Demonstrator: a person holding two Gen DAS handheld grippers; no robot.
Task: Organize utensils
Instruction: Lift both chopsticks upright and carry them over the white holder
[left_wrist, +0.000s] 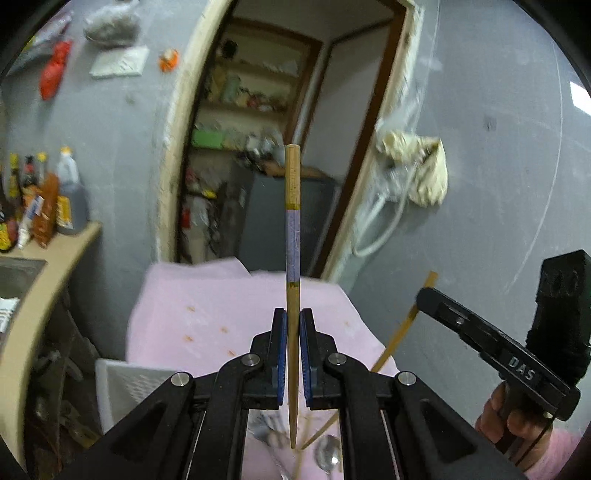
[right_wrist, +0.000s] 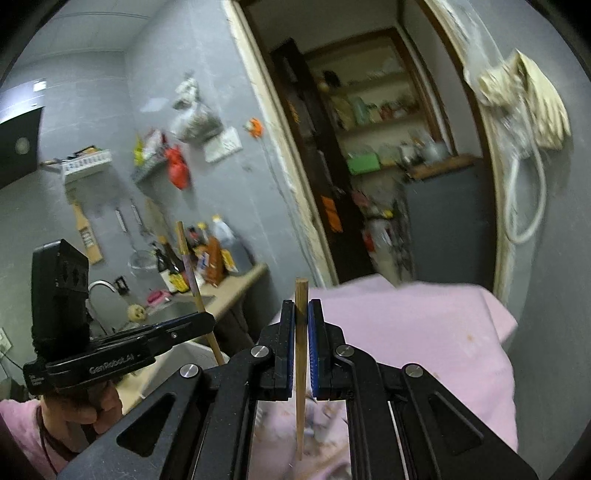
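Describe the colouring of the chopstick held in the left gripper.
Plain wood with a lilac middle band edged in dark gold, clearest in the left wrist view: chopstick.

Spoon (left_wrist: 328, 452) on cloth (left_wrist: 207, 325) — below chopstick (left_wrist: 293, 236)

— What do your claws look like?
— My left claw (left_wrist: 292, 354) is black, with blue pads and round silver screws. My right claw (right_wrist: 303, 354) is the same; its side has white letters "DAS".
— And your clothes?
— I wear a pink sleeve (right_wrist: 22, 424).
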